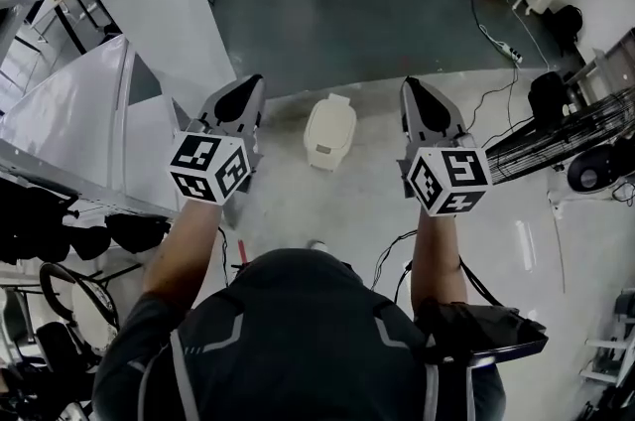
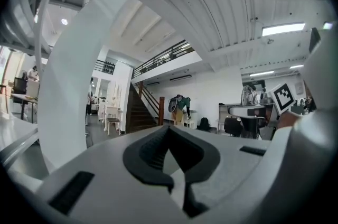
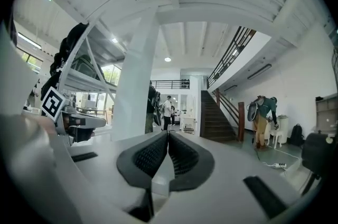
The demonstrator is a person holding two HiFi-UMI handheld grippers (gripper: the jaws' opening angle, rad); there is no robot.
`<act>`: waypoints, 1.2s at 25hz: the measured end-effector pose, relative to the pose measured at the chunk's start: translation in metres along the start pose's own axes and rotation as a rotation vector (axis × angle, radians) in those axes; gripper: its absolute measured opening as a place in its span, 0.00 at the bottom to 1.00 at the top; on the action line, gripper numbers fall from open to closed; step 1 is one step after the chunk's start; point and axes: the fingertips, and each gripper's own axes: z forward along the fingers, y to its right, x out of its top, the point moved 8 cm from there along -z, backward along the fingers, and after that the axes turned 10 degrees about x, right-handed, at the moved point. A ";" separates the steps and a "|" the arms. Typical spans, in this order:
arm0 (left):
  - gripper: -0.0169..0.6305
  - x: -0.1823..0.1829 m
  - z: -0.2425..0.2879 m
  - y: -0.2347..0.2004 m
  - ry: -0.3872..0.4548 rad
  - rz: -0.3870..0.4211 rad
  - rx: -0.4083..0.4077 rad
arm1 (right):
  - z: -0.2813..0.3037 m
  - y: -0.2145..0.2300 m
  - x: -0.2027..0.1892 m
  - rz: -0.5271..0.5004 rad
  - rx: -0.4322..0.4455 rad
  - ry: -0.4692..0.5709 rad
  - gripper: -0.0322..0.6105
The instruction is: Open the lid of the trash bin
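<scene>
A small cream trash bin stands on the pale floor ahead of me, its lid down. It sits between my two grippers in the head view, a little beyond their tips. My left gripper is held out level at the bin's left, jaws shut with nothing in them. My right gripper is held level at the bin's right, also shut and empty. The left gripper view shows the black pads closed together. In the right gripper view the ribbed pads meet too. Neither gripper view shows the bin.
A white pillar and slanted white panels stand at my left. Fans and cables crowd the floor at the right, with a power strip beyond. A staircase and people are far off.
</scene>
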 end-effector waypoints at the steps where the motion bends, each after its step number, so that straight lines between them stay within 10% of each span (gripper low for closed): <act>1: 0.04 -0.001 0.005 0.003 -0.005 -0.006 0.003 | 0.000 0.007 -0.002 0.004 0.002 0.004 0.09; 13: 0.04 -0.018 0.061 0.012 -0.066 0.011 -0.009 | 0.018 0.061 -0.026 0.043 -0.008 0.008 0.10; 30: 0.04 -0.024 0.187 -0.094 -0.036 0.009 -0.120 | 0.151 0.082 -0.039 0.047 -0.081 -0.063 0.10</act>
